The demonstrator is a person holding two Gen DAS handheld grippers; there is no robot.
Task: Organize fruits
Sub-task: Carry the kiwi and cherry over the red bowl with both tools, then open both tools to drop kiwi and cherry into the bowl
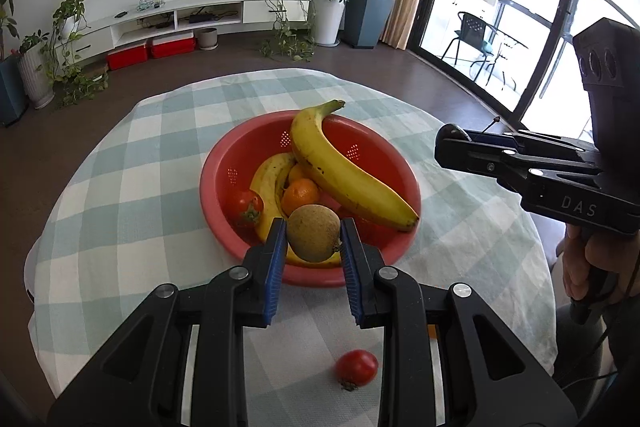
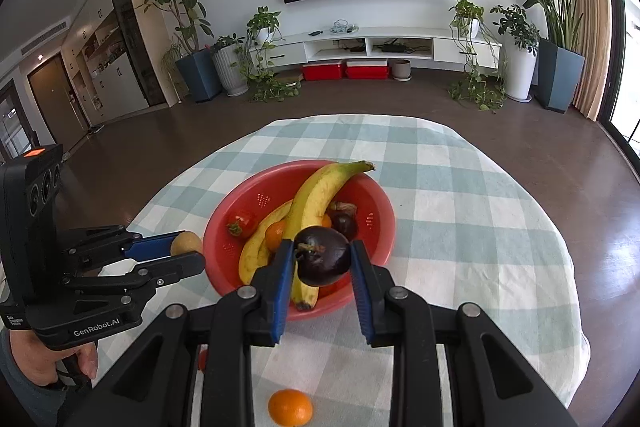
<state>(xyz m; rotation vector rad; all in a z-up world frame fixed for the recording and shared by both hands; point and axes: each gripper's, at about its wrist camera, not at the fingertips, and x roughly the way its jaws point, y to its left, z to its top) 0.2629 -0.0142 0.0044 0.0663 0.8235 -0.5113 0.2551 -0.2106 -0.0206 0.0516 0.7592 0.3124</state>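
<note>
- The left claw [image 1: 314,239] is clamped on a brown kiwi [image 1: 313,233], the blue pads pressing its two flanks; the fruit hangs above the near rim of the red bowl [image 1: 224,227]
- The right claw [image 2: 323,261] is clamped on a dark purple fruit [image 2: 322,256], round and glossy with a stem cap, likely a mangosteen, also hanging over the bowl's near edge
- The kiwi looks light and a little soft, with a fuzzy skin that should give the pads good bite; a hard squeeze would probably bruise it, so a grip across the widest part suits it
- The purple fruit looks firmer, with a smooth shell that could slip; taking it across the middle, clear of the stem cap, seems safest
- Already in the bowl: two bananas [image 1: 344,167], oranges [image 1: 300,195] and a tomato [image 1: 246,207]; the long banana lies across the rim and could roll if knocked
- On the checked cloth of the table [image 1: 120,155] a loose tomato [image 1: 356,367] lies near the left claw, and a loose orange [image 2: 290,407] near the right one
- The tomato has thin skin and bruises easily; the orange is tougher, so either wants a hold across its middle
</note>
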